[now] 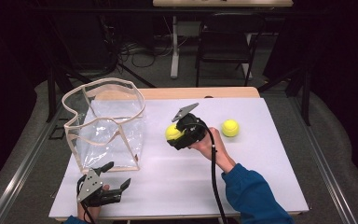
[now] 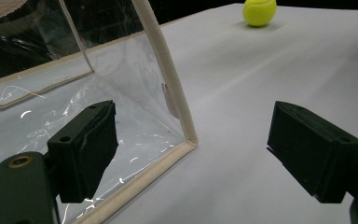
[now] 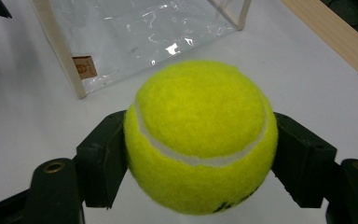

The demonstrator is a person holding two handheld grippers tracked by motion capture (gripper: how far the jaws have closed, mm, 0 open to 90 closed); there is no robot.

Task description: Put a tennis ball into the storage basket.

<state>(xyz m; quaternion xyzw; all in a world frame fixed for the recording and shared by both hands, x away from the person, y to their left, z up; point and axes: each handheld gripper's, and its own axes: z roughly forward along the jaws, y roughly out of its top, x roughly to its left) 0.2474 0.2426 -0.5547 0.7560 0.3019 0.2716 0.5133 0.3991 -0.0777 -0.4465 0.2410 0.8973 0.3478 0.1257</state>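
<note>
Left claw (image 1: 114,179): lower left of high view, jaws wide, nothing between, just below bag corner.
Clear plastic bag (image 1: 105,123): left of centre, mouth up.
Right claw (image 1: 171,135): centre, clamped on tennis ball (image 1: 173,132); bag lies leftward, open white counter (image 1: 177,182) between.
Second tennis ball (image 1: 230,128): right, well apart.

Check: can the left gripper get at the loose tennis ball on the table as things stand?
Probably not easily. The left gripper sits open at the near left corner; the loose tennis ball lies far right, beyond the right gripper holding the other ball. That arm crosses the path.
</note>
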